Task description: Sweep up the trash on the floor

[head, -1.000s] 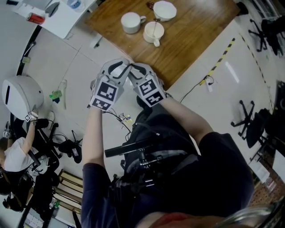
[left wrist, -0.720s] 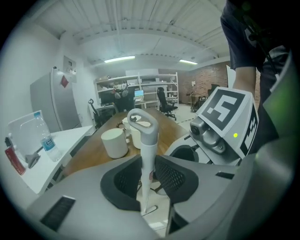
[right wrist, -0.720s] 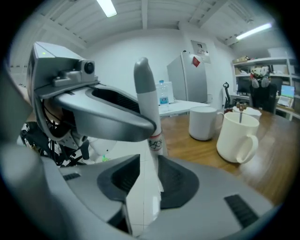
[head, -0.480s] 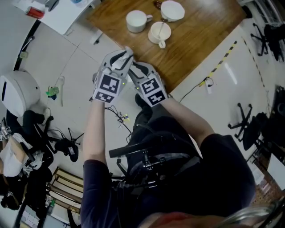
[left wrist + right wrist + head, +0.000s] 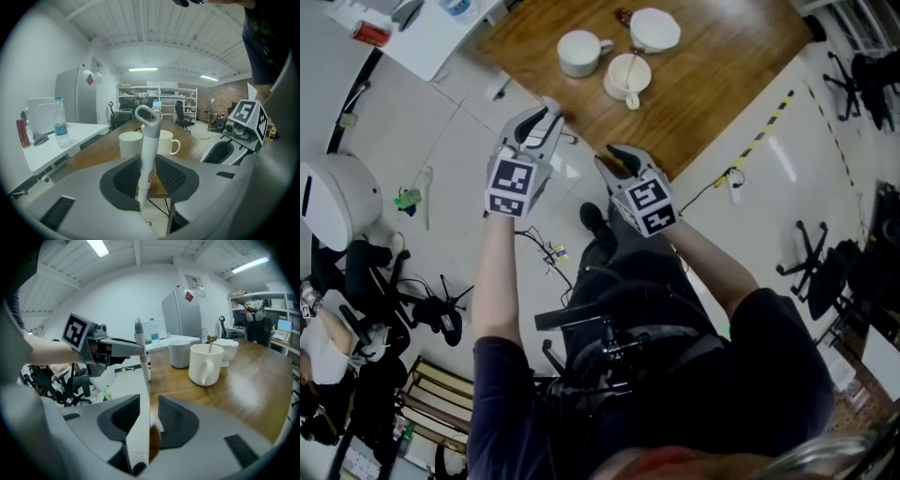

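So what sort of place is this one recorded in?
Probably an office or lab workspace: a wooden table with mugs on it, swivel chairs around, and shelves and a fridge at the back.

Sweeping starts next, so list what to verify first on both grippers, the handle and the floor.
1. Left gripper grips the grey-white loop-topped handle: ok. The handle sits between its pads, though the jaws have just been opening a little.
2. Right gripper on the handle: not ok. Its jaws have just been opening and stand apart with nothing between them.
3. Handle clear of the white ceramic mugs on the brown wooden table: ok, apart.
4. Sweeping end on the floor: cannot tell, out of sight.
5. Trash located: ok. A green scrap lies on the white floor.
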The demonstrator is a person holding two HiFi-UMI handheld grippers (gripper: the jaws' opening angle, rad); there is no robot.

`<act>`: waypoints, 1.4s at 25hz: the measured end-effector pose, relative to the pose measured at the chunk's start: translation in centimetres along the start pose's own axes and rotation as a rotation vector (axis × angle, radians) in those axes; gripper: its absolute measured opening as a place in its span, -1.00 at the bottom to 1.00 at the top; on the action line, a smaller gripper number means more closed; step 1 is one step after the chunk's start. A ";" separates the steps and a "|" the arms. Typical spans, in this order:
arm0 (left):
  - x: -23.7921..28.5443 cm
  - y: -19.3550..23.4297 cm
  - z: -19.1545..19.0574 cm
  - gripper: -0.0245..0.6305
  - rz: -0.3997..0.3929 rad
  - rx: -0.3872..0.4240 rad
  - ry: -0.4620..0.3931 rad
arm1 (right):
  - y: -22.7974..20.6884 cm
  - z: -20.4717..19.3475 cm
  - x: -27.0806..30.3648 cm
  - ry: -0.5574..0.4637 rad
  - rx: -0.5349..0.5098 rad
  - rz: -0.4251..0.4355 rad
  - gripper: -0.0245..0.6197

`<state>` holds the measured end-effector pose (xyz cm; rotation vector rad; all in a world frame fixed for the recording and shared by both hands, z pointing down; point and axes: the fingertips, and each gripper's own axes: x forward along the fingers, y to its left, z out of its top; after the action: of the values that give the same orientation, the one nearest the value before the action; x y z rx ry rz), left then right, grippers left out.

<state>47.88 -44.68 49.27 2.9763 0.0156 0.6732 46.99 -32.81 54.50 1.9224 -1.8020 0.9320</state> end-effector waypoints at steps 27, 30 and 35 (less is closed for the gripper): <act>0.4 3.0 0.5 -0.48 0.134 0.051 0.020 | -0.6 -1.8 -1.0 0.031 -0.002 -0.006 -0.49; 1.0 3.3 0.3 -0.48 0.129 0.037 0.025 | -1.2 -2.1 -1.1 0.039 0.005 -0.016 -0.49; 2.6 4.0 -1.2 -0.48 0.138 0.006 0.064 | -2.0 -2.4 -1.2 0.049 0.005 -0.021 -0.49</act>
<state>49.69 -48.44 51.82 2.9810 -0.1851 0.7849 48.39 -30.06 55.78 1.9007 -1.7508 0.9688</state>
